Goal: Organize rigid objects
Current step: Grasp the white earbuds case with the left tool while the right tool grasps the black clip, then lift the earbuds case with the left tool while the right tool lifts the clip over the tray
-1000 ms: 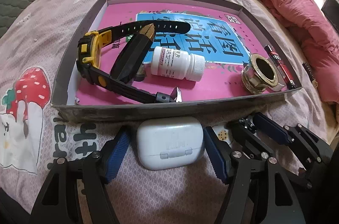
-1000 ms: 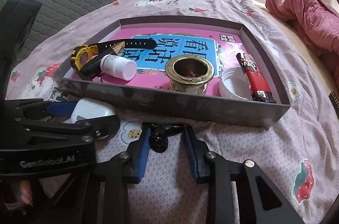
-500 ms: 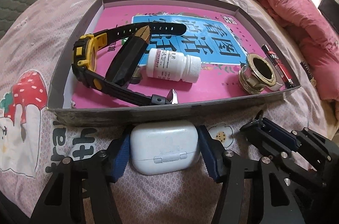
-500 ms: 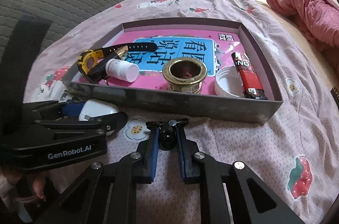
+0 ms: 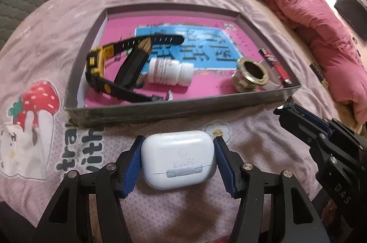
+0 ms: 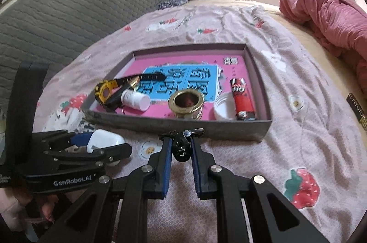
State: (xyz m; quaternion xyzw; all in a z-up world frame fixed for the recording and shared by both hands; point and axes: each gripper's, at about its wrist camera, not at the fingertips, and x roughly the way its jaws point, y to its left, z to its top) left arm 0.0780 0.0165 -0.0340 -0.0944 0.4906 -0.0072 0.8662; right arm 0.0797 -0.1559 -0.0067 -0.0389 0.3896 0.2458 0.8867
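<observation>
In the tray [image 5: 284, 96]: watch [image 5: 107, 73], bottle [image 5: 169, 72], brass ring [image 5: 251, 75], lighter [image 6: 243, 98], cap [image 6: 223, 108]. Outstanding, both outside it at the near wall — white case [image 5: 179, 160], clamped in left tool [image 5: 179, 161]; small black object [image 6: 181, 148], clenched in right tool [image 6: 181, 146].

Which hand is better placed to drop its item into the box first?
Right, probably. The right gripper holds the small black clip right at the gray box's near wall. The left gripper, holding the white earbud case, sits farther back.
</observation>
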